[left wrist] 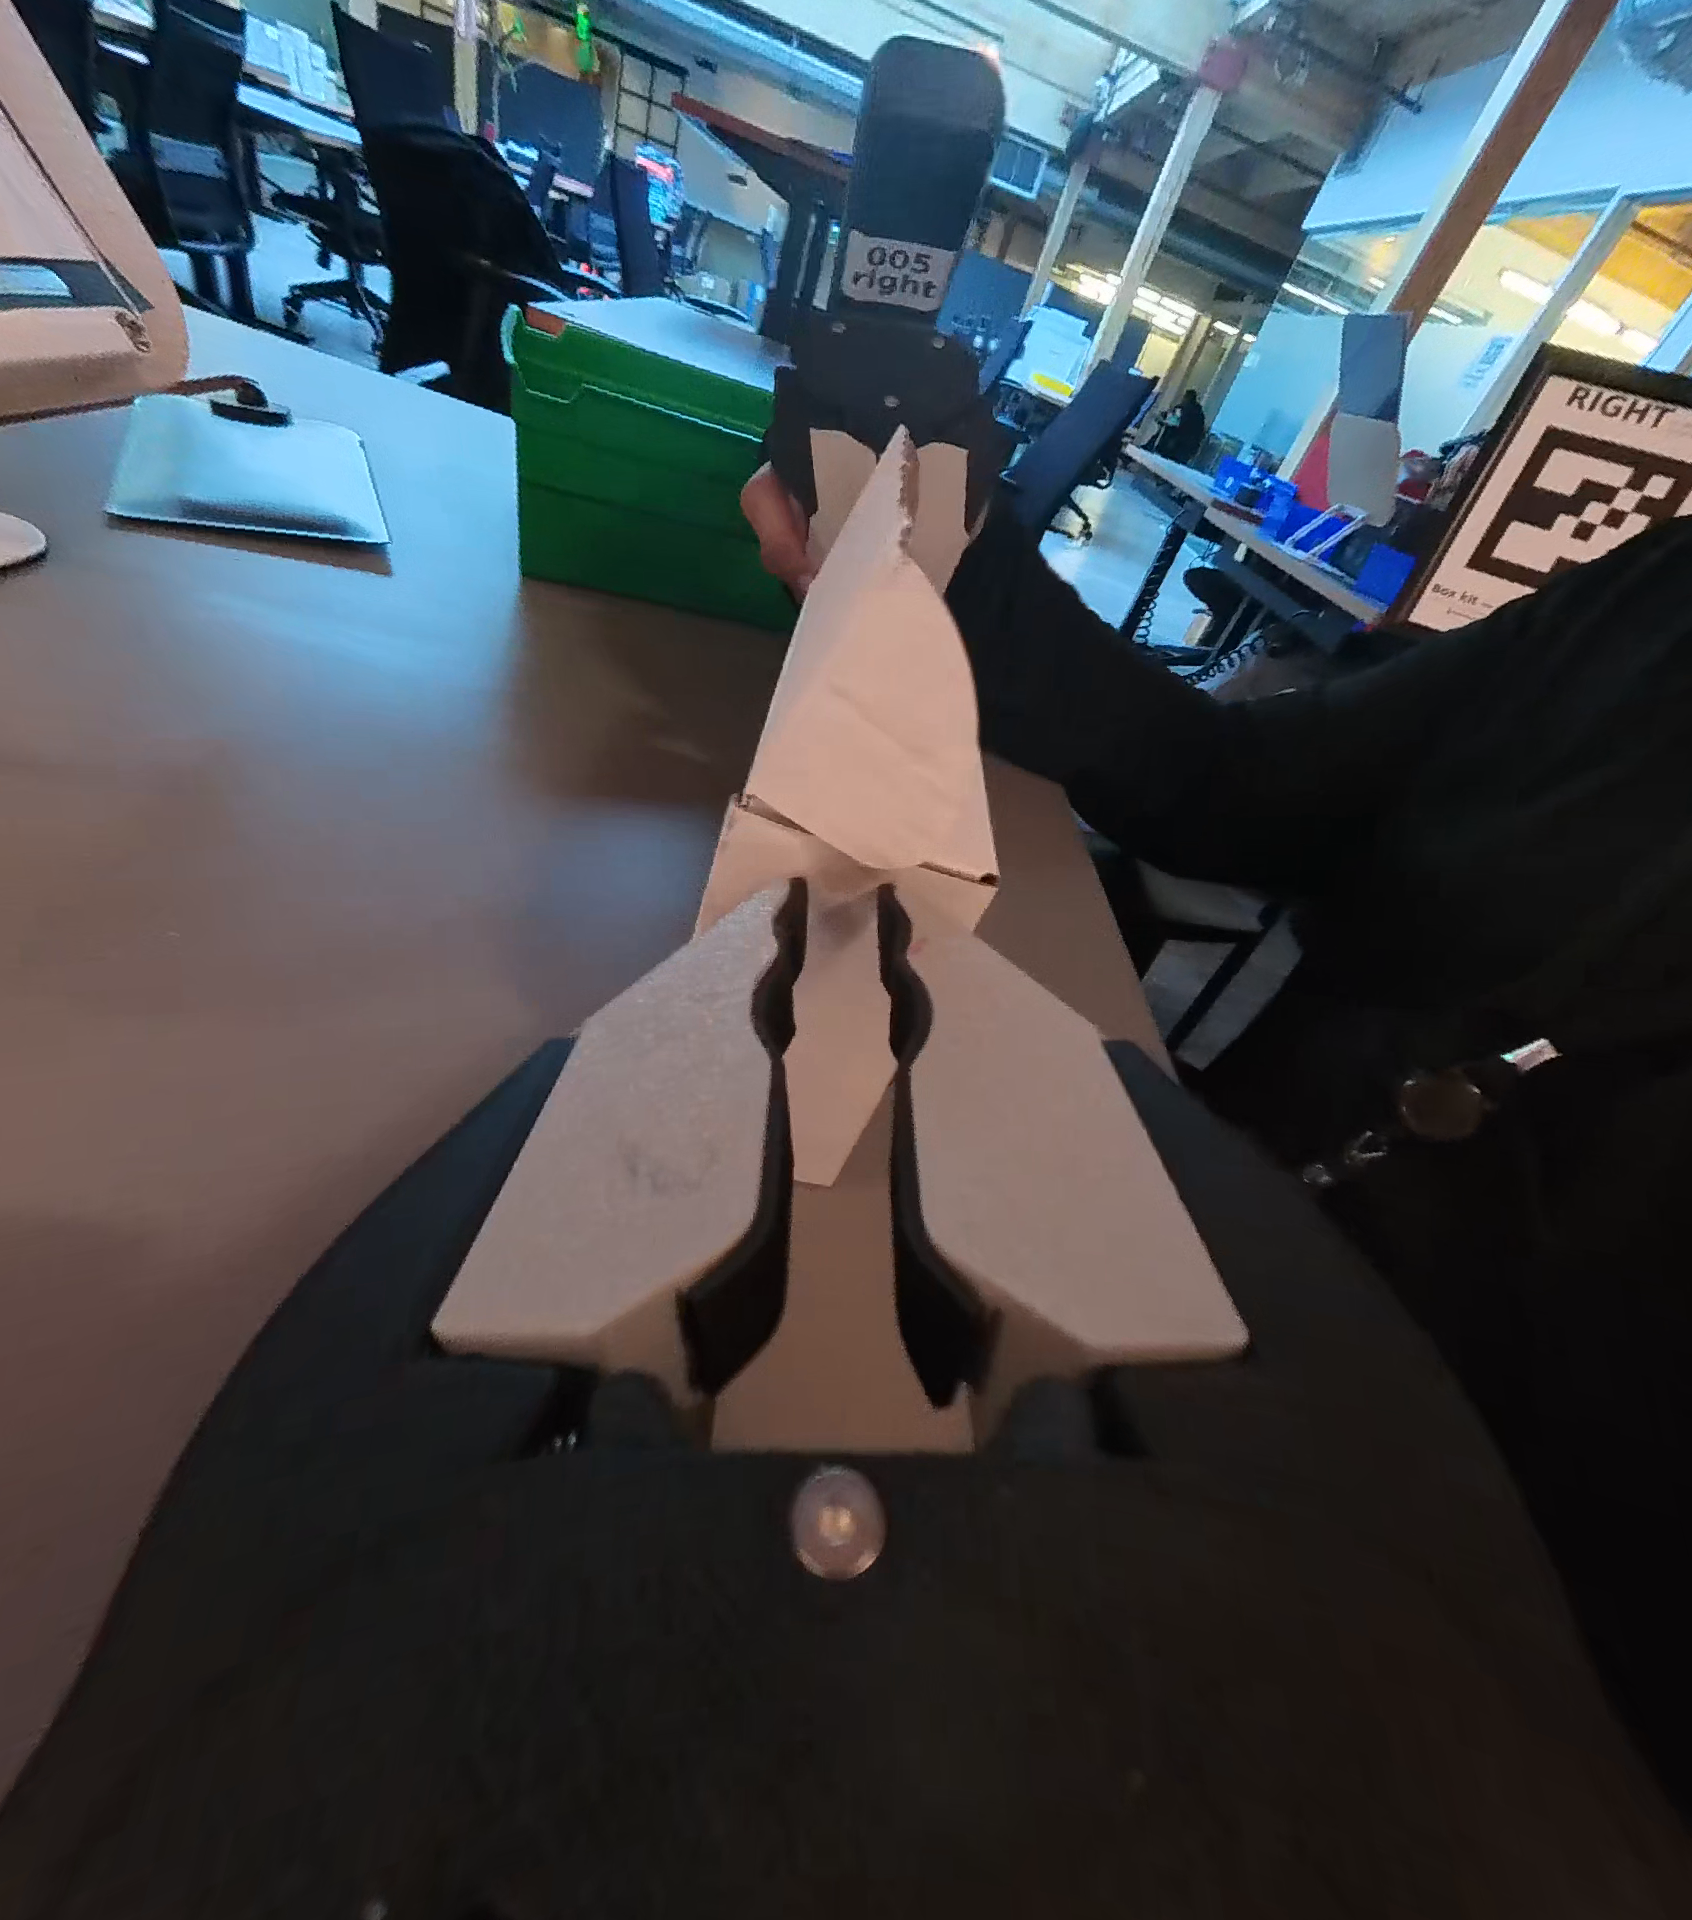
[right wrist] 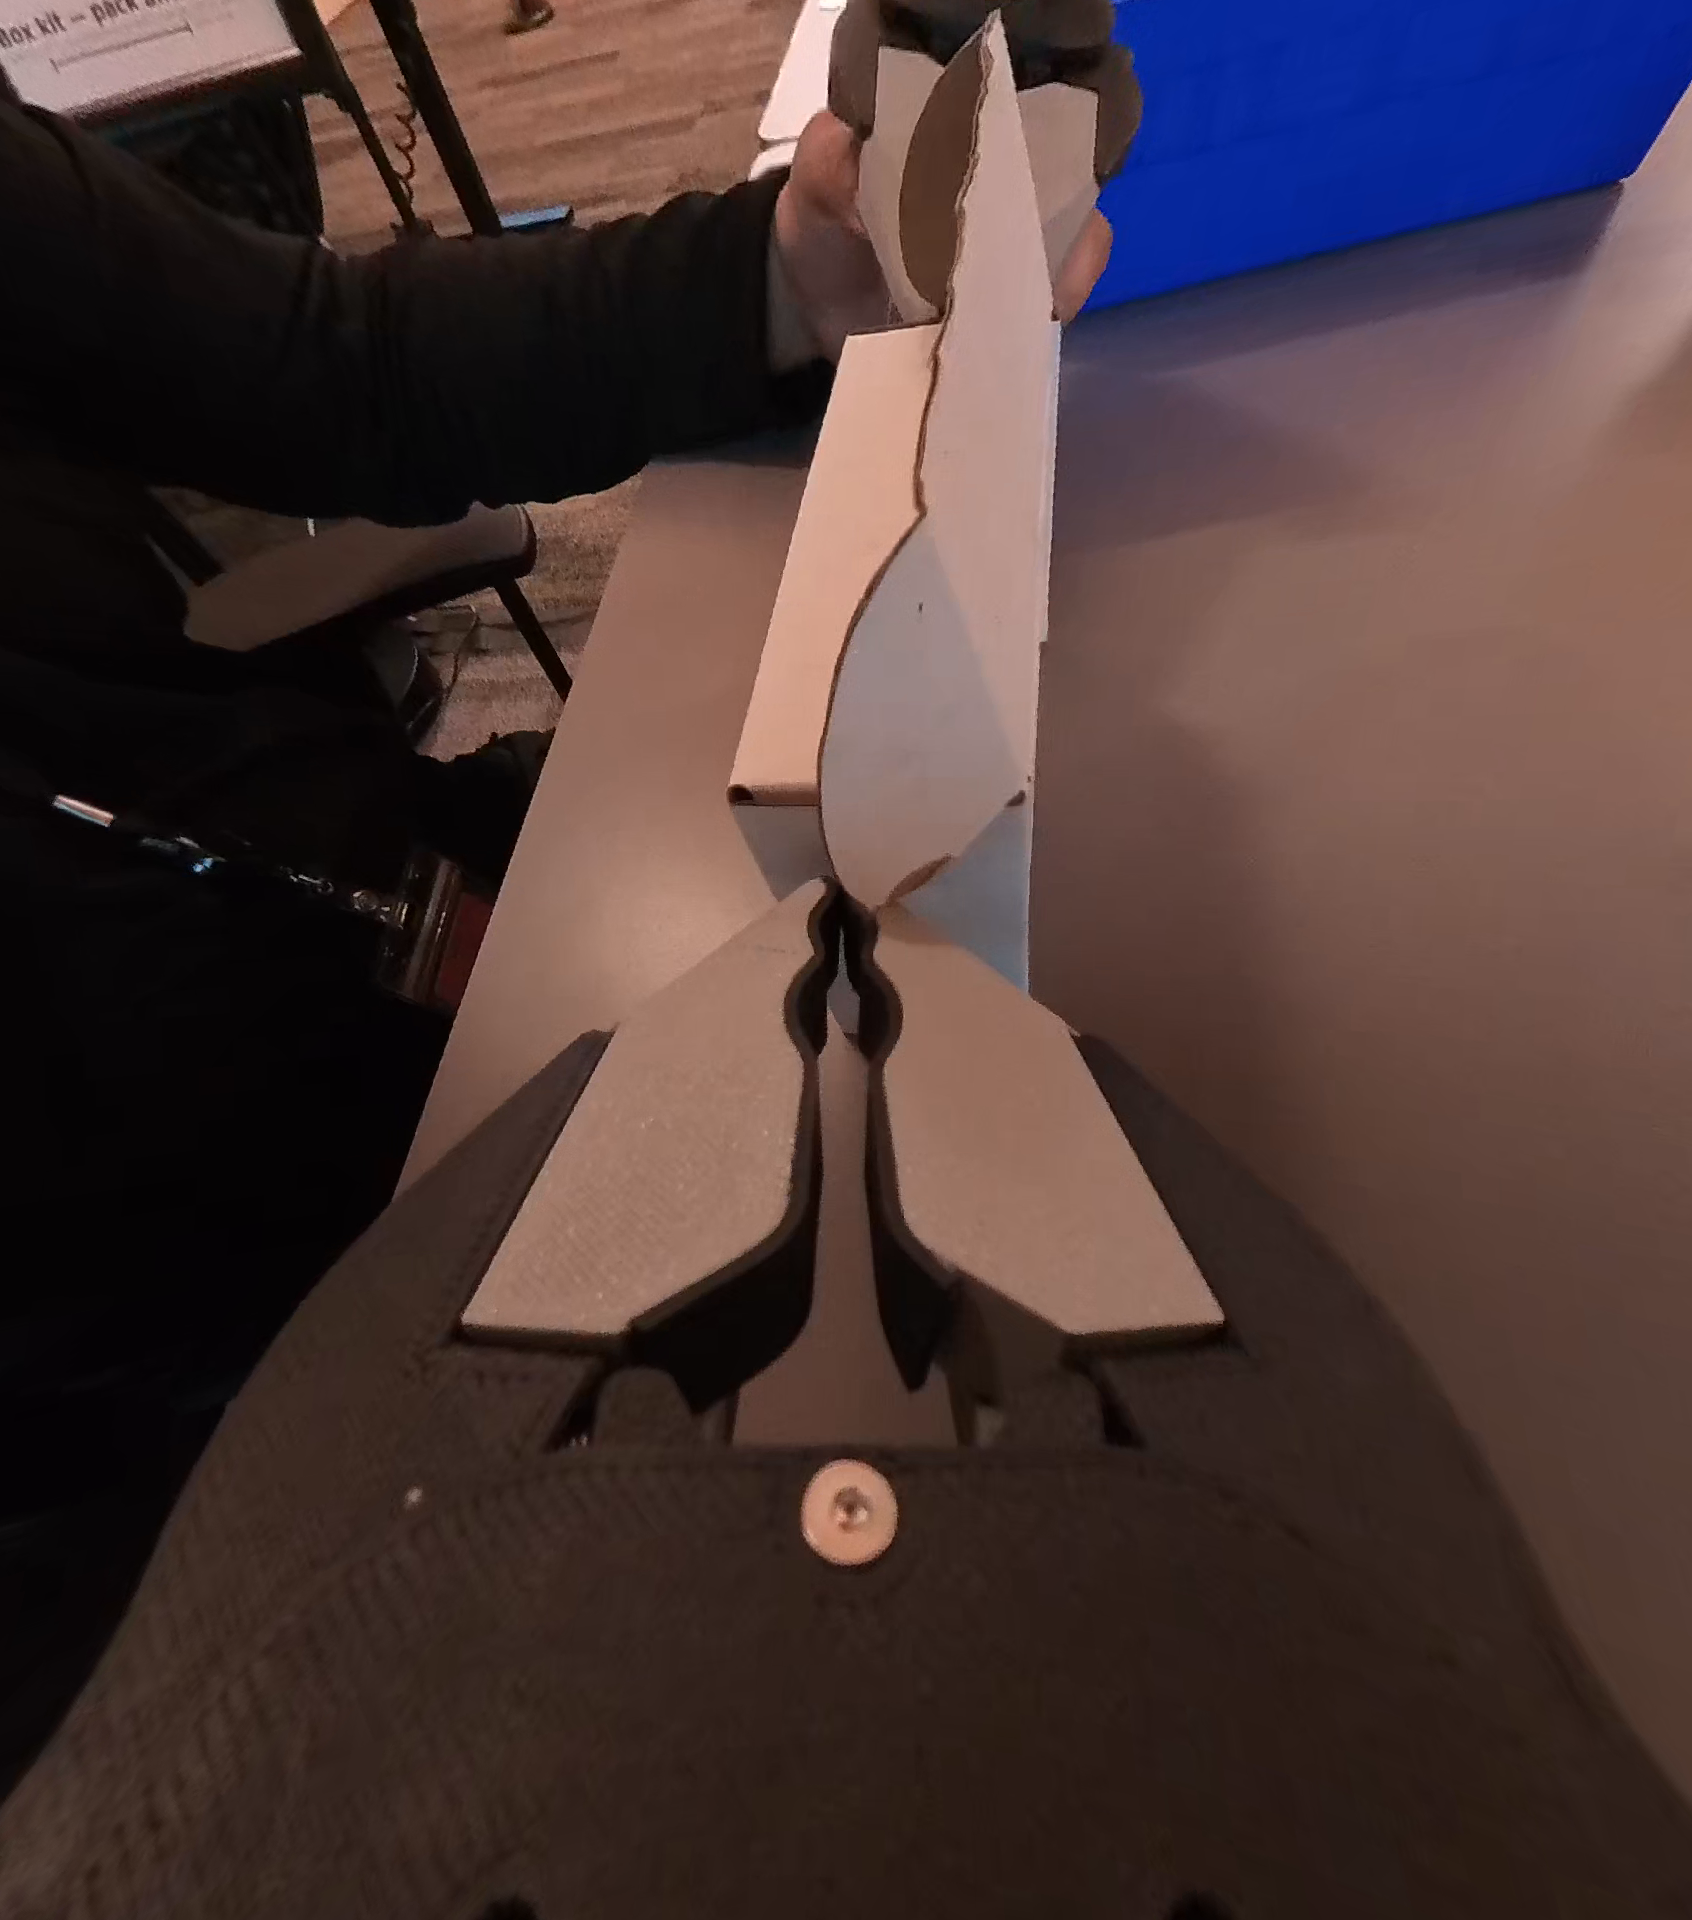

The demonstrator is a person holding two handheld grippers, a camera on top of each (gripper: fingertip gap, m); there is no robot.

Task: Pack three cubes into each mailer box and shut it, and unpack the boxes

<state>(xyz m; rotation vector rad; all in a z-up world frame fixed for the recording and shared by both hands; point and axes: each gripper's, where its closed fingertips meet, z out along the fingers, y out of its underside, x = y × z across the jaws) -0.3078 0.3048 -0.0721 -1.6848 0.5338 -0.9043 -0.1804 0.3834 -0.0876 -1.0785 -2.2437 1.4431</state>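
Left wrist view: my left gripper [left wrist: 840, 914] pinches one end of the raised lid flap [left wrist: 873, 717] of the white mailer box [left wrist: 748, 873], which sits at the worktop [left wrist: 302, 727] edge. The right gripper [left wrist: 889, 457] holds the flap's far end.

Right wrist view: my right gripper [right wrist: 847, 920] is pressed together on that flap [right wrist: 935, 675]. I see no cubes; I judge the box mid-opening or mid-closing, most work remaining.
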